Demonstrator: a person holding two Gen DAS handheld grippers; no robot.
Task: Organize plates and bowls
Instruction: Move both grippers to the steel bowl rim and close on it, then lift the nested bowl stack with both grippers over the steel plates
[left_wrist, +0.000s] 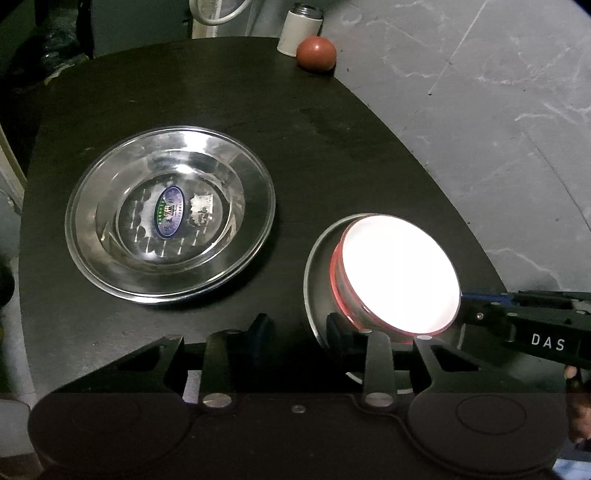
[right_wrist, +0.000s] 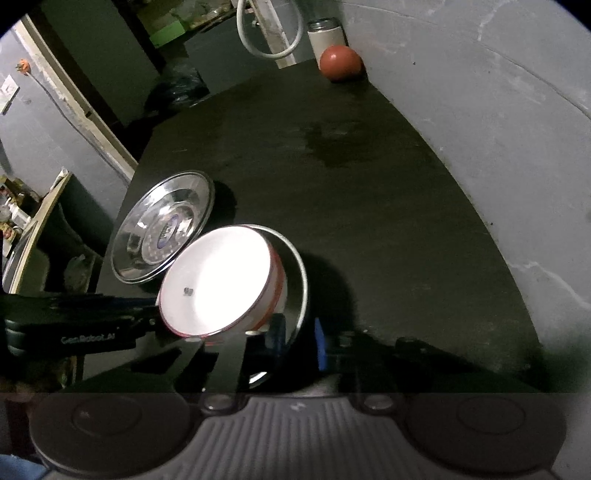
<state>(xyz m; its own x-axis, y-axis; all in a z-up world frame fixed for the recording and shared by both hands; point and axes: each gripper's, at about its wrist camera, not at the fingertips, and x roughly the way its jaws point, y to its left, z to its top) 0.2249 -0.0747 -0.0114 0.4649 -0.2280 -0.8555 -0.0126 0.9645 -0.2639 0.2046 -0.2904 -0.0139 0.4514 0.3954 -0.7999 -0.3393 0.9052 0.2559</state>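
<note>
a: while the white bowl (left_wrist: 399, 273) sits tilted in the smaller steel plate (left_wrist: 320, 266) at the near right of the tabletop (left_wrist: 295, 122), which step would you call this?

b: i'd judge it the setting or lifting of that bowl. the left gripper (left_wrist: 295, 328) has its jaws spread wide, one finger just at the plate's near rim, pinching nothing. the right gripper (right_wrist: 299, 332) is at the plate's other side; its blue pads look apart, but whether they nip the rim i cannot tell.

a: and the other dishes?

b: a larger steel plate (left_wrist: 170, 218) with a glass bowl (left_wrist: 168, 208) nested in it lies to the left, just beside.

a: next move?

b: probably level the bowl, or carry the pair across to the left stack, keeping it flat so nothing slides.

a: anything in the way?

b: a red ball (left_wrist: 316, 52) and a white canister (left_wrist: 300, 31) stand far off by the wall (left_wrist: 498, 110), well apart. the two grippers crowd each other.
</note>
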